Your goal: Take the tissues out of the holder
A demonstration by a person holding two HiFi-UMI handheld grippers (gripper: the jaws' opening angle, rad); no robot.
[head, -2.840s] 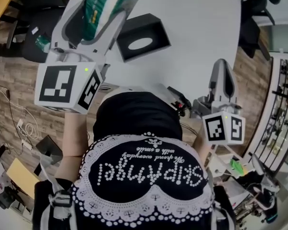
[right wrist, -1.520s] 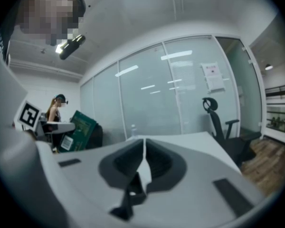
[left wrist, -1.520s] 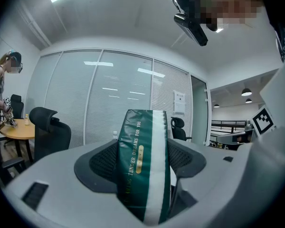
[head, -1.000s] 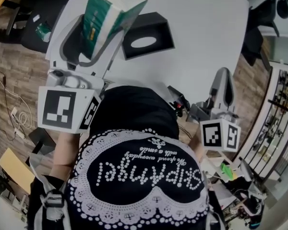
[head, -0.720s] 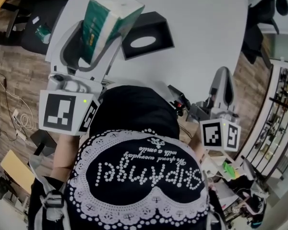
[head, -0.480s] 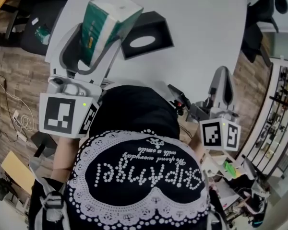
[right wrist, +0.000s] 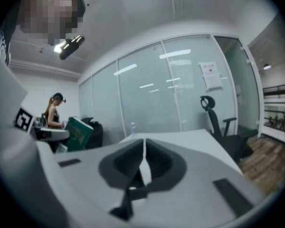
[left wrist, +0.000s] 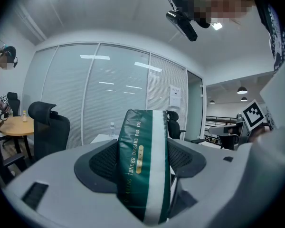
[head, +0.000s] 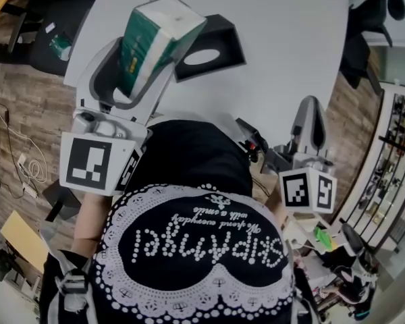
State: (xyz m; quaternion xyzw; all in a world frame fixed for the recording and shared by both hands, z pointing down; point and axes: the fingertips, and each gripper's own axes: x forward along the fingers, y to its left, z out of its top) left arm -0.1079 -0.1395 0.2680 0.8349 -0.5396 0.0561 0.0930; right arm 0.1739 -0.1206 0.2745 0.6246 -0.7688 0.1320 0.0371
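My left gripper (head: pixel 145 52) is shut on a green and white tissue pack (head: pixel 152 39) and holds it in the air, above the table's left edge. In the left gripper view the tissue pack (left wrist: pixel 143 163) stands upright between the two pads. The black tissue holder (head: pixel 206 49) lies on the white table (head: pixel 283 59), just right of the pack, with its oval slot facing up. My right gripper (head: pixel 310 123) is shut with nothing in it, low at the table's near right edge. The right gripper view shows the jaws (right wrist: pixel 143 163) pressed together and the tissue pack (right wrist: pixel 78 133) far off at the left.
The person's black lace-trimmed top (head: pixel 196 241) fills the lower middle of the head view. Black office chairs (head: pixel 364 39) stand at the table's far right, with another at the far left (head: pixel 47 25). Wooden floor with cables (head: pixel 20 167) lies left. Another person (right wrist: pixel 54 110) stands by a glass wall.
The left gripper has shifted slightly right and toward the table with the tissue pack still in it. The right gripper has stayed in place.
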